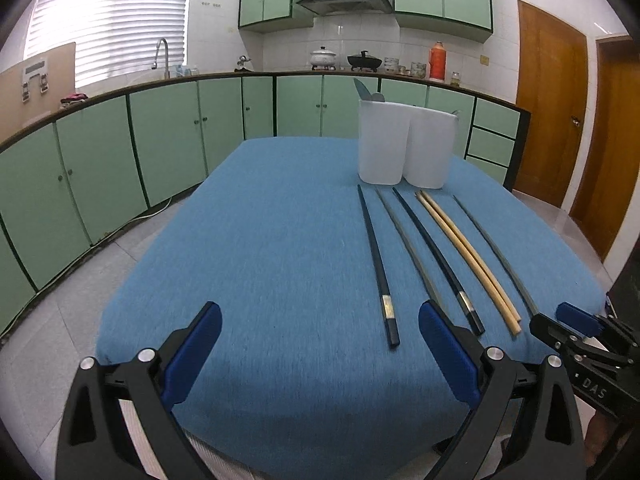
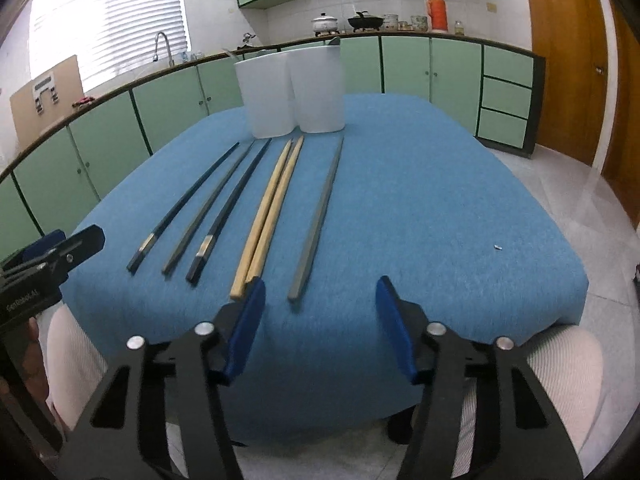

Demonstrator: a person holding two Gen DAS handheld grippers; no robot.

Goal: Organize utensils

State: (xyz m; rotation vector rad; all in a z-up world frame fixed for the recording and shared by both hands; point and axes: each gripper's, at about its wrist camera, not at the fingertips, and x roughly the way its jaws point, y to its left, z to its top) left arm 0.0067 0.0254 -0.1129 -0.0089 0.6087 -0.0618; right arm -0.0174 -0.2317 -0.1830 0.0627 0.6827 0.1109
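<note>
Blue cloth covers the table (image 1: 280,240), where six chopsticks lie side by side, tips toward two white plastic holders (image 2: 292,92) standing touching at the far end: two black chopsticks with silver bands (image 2: 180,212), two grey chopsticks (image 2: 318,216) and a pair of pale wooden chopsticks (image 2: 272,208) lying together. Both tools hover at the near edge, released and grasping nothing: the left gripper (image 1: 320,344) with jaws spread wide beside the black sticks, the right gripper (image 2: 320,320) parted just short of the outer grey stick's end. Utensils, possibly spoons, poke from one holder.
</note>
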